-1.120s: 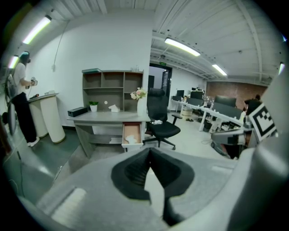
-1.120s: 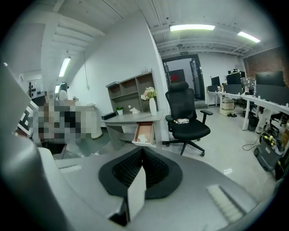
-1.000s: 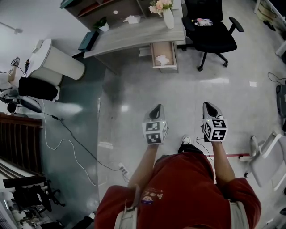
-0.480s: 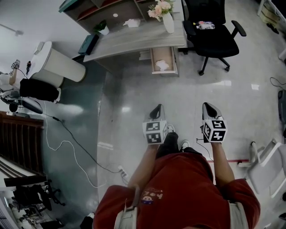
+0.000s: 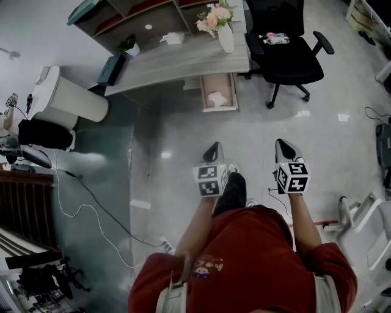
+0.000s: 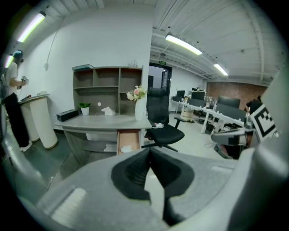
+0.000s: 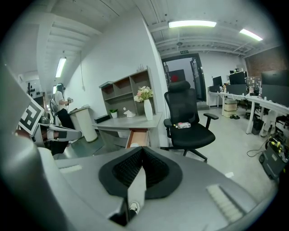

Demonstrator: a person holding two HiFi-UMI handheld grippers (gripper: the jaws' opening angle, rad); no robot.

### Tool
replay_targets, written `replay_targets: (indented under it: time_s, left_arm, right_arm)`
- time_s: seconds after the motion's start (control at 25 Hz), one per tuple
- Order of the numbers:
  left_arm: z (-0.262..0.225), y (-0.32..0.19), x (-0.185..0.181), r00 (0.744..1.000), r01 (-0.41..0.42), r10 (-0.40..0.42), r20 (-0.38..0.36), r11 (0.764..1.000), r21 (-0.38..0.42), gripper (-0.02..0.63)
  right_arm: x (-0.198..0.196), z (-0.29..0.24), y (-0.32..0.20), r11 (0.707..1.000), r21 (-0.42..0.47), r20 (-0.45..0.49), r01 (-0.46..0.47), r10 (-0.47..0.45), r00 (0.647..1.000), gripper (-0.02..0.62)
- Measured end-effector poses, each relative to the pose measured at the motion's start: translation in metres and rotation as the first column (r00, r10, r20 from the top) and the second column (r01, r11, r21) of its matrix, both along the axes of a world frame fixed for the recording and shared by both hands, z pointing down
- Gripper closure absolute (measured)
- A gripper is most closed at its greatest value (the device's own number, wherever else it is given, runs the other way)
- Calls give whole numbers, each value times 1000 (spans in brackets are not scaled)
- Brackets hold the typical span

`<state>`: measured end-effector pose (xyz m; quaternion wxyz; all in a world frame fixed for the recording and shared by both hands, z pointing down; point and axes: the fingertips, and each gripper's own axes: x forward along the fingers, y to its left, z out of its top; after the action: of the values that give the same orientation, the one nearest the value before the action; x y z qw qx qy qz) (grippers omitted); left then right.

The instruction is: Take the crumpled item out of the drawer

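Both grippers are held out in front of the person, side by side and well apart from the desk. The left gripper has its jaws pressed together with nothing between them, as its own view confirms. The right gripper reads the same: jaws together, empty. Ahead, the drawer stands pulled out from under the right end of the grey surface. The crumpled item, white, lies inside on the drawer floor and is the only content I can make out there. It also shows in the left gripper view, while the right gripper view shows only the drawer's wooden inside over the jaw tips. On the surface, a white vase holds pink and cream flowers. A small white pot holds a green plant, and a white crumpled wad sits between the pot and the vase. A dark box lies at the left end. The shelf unit behind has open compartments whose contents I cannot tell. A black office chair, just right of the drawer, carries a small item on its seat. A tall white bin stands left of the desk.
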<state>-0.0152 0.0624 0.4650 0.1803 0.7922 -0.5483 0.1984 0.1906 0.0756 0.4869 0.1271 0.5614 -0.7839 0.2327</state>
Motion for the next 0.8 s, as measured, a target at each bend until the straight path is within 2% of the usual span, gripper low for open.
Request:
replay_targets:
  time_s: [0.8]
  left_arm:
    - [-7, -208, -78, 998, -47, 47, -45, 999, -14, 609]
  right_arm:
    - [-93, -29, -208, 1000, 15, -44, -8, 8, 999, 594]
